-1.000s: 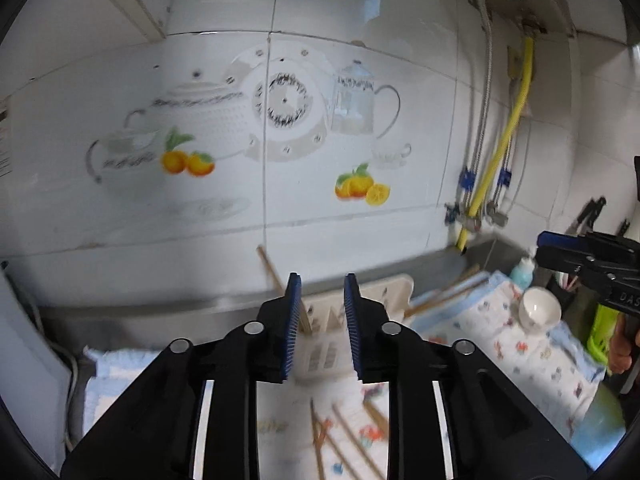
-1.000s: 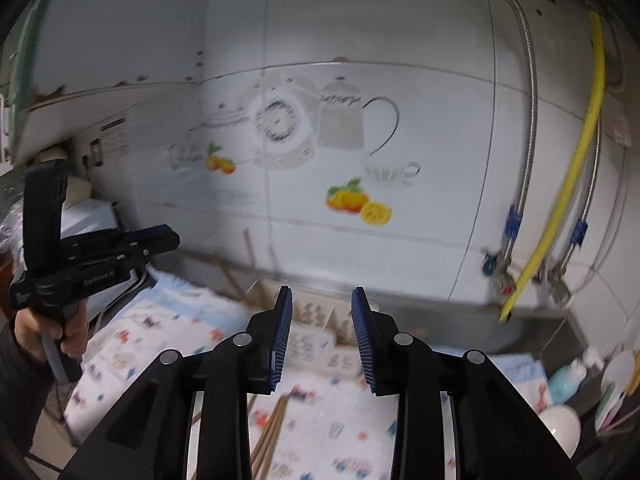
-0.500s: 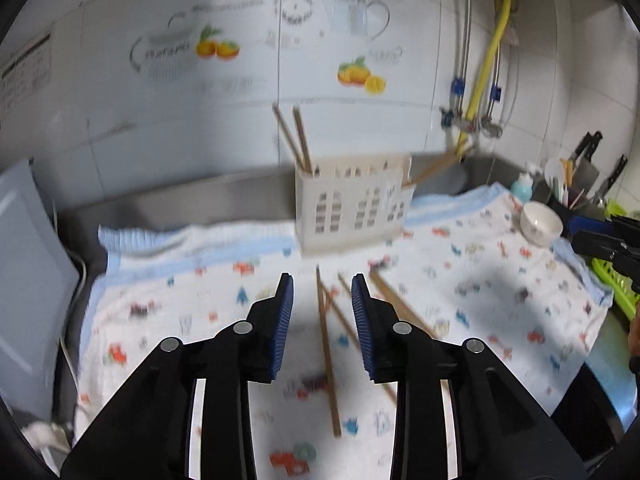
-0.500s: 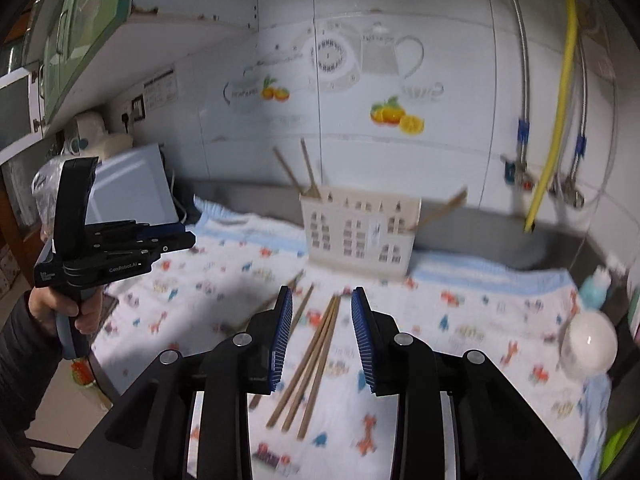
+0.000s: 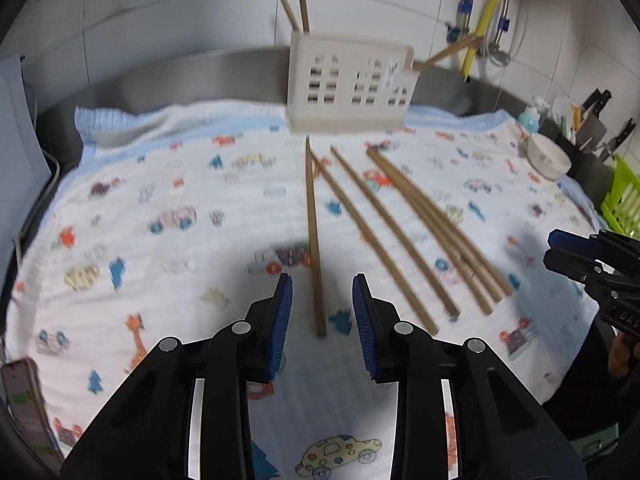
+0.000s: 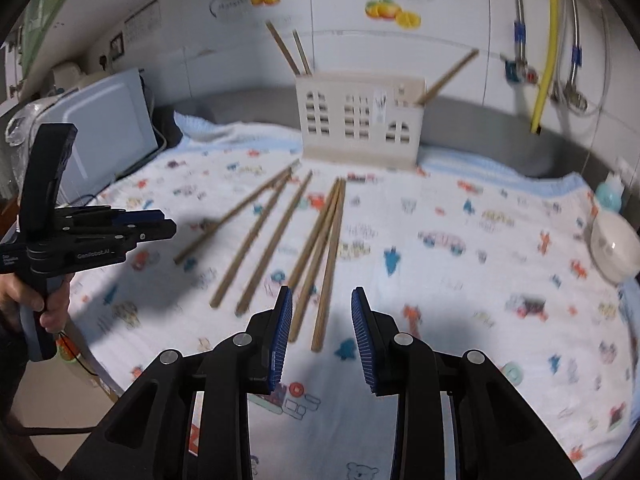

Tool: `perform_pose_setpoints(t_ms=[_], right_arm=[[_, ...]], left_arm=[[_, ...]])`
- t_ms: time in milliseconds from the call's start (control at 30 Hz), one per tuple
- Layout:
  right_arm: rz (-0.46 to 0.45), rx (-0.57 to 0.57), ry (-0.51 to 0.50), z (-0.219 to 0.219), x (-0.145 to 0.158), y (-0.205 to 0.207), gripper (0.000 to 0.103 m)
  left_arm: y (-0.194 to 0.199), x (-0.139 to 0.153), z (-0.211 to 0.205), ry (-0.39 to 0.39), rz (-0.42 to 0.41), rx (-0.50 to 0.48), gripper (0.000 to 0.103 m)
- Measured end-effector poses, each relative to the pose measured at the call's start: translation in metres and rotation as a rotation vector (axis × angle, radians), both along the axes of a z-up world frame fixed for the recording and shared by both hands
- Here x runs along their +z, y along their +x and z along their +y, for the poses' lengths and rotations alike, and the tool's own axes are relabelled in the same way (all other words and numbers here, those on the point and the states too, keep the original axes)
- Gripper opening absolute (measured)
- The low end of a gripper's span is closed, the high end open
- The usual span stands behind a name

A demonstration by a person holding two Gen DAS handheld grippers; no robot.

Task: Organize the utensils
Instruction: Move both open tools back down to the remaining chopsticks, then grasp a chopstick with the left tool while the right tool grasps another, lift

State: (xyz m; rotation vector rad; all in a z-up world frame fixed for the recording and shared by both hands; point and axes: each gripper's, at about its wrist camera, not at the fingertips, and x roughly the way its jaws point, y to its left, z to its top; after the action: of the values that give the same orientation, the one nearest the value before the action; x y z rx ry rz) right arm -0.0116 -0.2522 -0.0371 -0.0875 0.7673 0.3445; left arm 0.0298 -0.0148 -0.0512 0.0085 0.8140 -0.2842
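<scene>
Several wooden chopsticks lie loose on a patterned cloth [image 5: 160, 240]. One chopstick [image 5: 312, 220] runs straight toward my left gripper [image 5: 322, 284], which hovers open with the stick's near end low between its fingers, untouched. A bundle of chopsticks [image 6: 324, 240] lies under my right gripper [image 6: 322, 296], also open with the near ends between its fingers. A cream utensil holder [image 5: 352, 84] [image 6: 360, 120] stands at the back with two sticks [image 6: 288, 52] upright and one stick [image 6: 448, 76] leaning right. Each gripper shows in the other's view: the right gripper [image 5: 556, 248] and the left gripper [image 6: 160, 228].
A white bowl [image 6: 614, 244] sits at the cloth's right edge beside a soap bottle [image 6: 610, 194]. Knives [image 5: 600, 112] and a green rack [image 5: 624, 200] stand further right. A white appliance [image 6: 100, 128] is at the left, a phone [image 5: 24, 400] at the near left edge.
Both grippers have dropped from facing the tiled wall to hovering low over the chopsticks, tilting downward. The left jaws stand a little wider than a second ago.
</scene>
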Motion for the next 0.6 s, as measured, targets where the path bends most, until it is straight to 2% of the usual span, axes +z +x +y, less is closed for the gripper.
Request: perform_pose_setpoints(t_ms=[167, 333, 400, 467, 600], right_arm=[[0.047, -0.017, 0.015, 0.001, -0.021, 0.012, 0.027], [0.066, -0.025, 0.019, 0.003, -0.030, 0.020, 0.024], [0.072, -0.025, 0.022, 0.003, -0.032, 0.023, 0.023], [0.078, -0.024, 0.017, 0.004, -0.034, 0.026, 0.023], [0.090, -0.020, 0.019, 0.007, -0.037, 0.030, 0.021]], left_arm=[[0.010, -0.016, -0.003, 0.010, 0.019, -0.001, 0.031], [0.023, -0.025, -0.007, 0.012, 0.032, -0.011, 0.020], [0.028, -0.027, -0.008, 0.009, 0.038, -0.007, 0.020], [0.032, -0.030, -0.009, 0.010, 0.043, -0.009, 0.013], [0.040, -0.032, -0.010, 0.021, 0.052, 0.002, 0.010]])
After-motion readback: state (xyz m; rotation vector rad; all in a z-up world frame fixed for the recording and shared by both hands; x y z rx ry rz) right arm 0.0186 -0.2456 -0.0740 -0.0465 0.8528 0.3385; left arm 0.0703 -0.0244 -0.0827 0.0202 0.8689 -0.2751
